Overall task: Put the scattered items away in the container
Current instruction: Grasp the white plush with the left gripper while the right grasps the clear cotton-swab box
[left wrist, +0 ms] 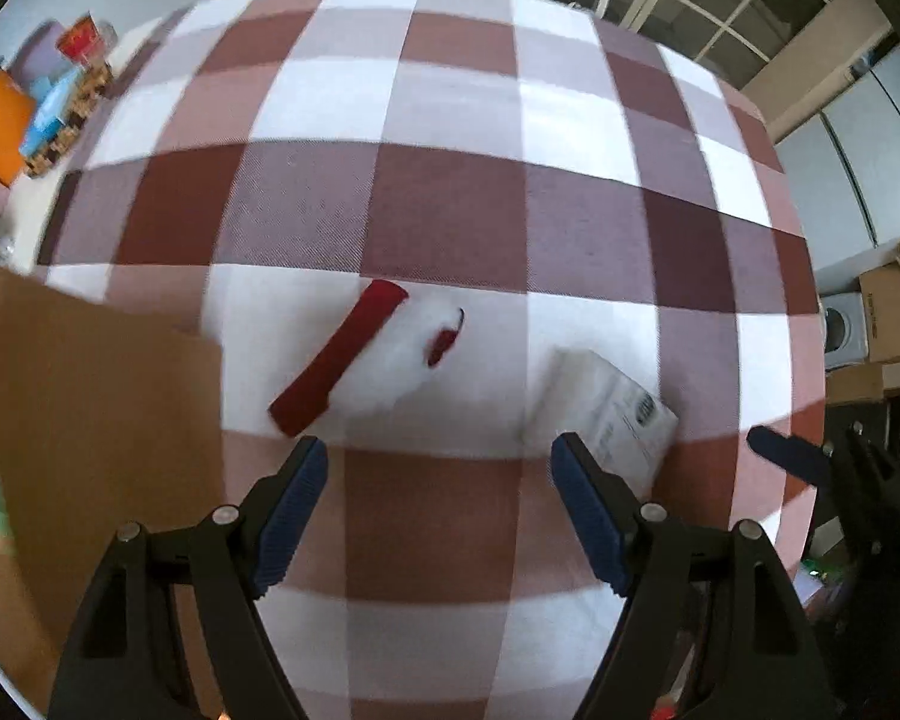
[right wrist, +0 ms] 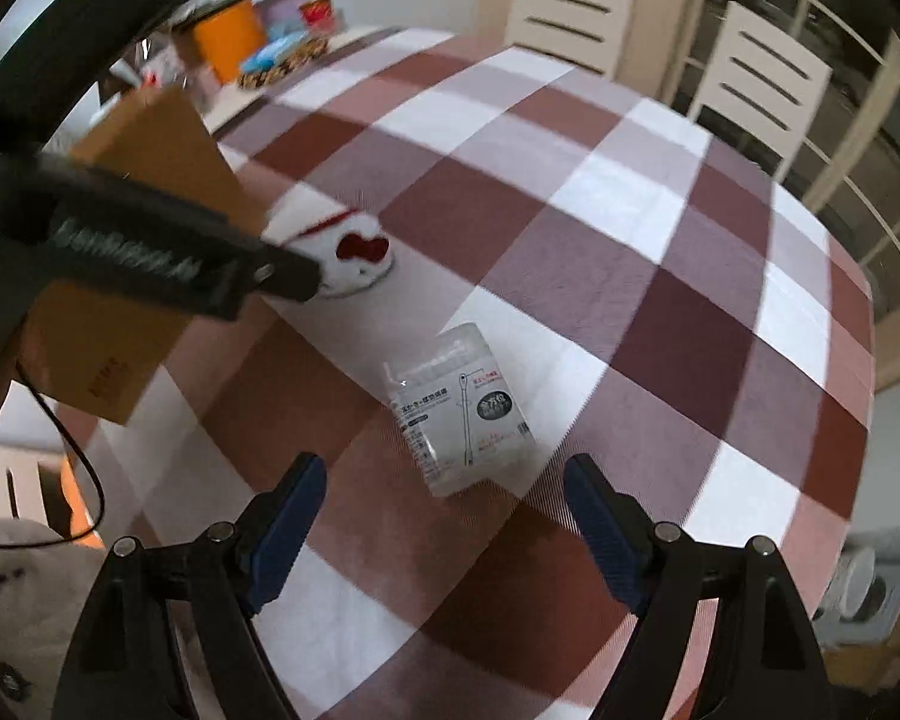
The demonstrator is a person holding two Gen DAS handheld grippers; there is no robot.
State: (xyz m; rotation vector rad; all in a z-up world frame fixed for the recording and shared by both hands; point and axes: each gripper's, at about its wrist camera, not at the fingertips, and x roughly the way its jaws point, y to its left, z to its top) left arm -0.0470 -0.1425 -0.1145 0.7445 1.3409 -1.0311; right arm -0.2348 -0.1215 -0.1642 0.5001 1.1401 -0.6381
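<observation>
A white fluffy sock with a red cuff and a red heart lies on the checked tablecloth. It sits just ahead of my left gripper, which hangs open and empty above the cloth. A clear packet of cotton swabs lies flat just ahead of my right gripper, also open and empty. The same packet shows beside the left gripper's right fingertip. The cardboard box stands at the left, close to the sock. One black finger of the left gripper reaches over the sock.
An orange tub, a woven basket of packets and a red tin crowd the far left corner. White chairs and a drawer unit stand beyond the table. More cardboard boxes sit off the right edge.
</observation>
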